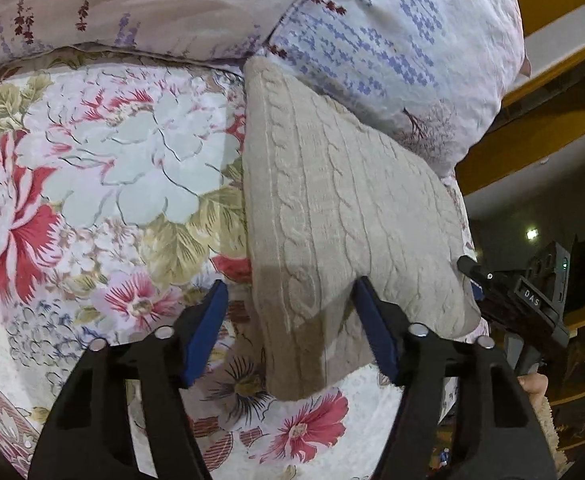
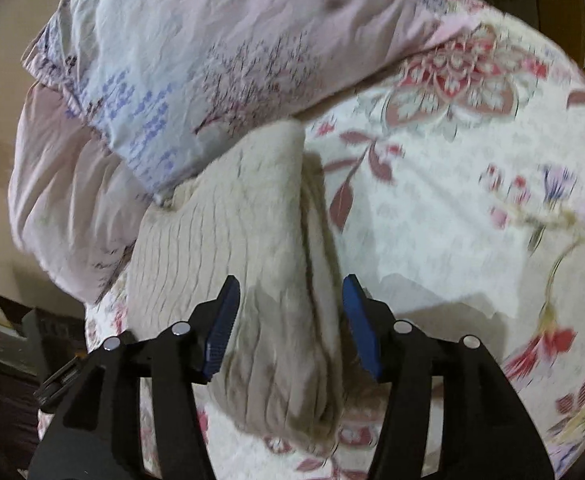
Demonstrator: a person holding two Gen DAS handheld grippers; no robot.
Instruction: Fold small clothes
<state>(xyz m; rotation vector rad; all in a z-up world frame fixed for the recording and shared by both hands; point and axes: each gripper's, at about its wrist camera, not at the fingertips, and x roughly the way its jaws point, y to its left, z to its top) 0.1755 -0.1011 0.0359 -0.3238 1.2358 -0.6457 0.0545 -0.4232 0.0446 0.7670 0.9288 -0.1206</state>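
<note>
Beige cable-knit sweater (image 1: 332,208) is lying folded on the floral bedsheet (image 1: 92,168), and we are seeing it run from 6 up toward 12 in the left wrist view, its far end touching the pale printed pillow (image 1: 404,52) at 1 o'clock. Another lilac pillow (image 1: 132,4) is sitting at 11. We are holding the left tool (image 1: 290,330) with its jaws spread wide over the near corner of the sweater; the blue pads (image 1: 208,332) are gripping nothing. At 3 o'clock in that view the right tool (image 1: 492,284) is showing as a black body at the sweater's edge.

From the right wrist view, which is motion-blurred, we are seeing the sweater (image 2: 228,264) bunched in thick folds between 6 and 11, its far end tucked against the pillow (image 2: 196,60) at 11. The right tool (image 2: 288,328) is hanging wide open above the folded edge, blue pads (image 2: 360,328) either side of the knit and not pinching it. The bedsheet (image 2: 452,200) is filling 1 to 5 o'clock.
</note>
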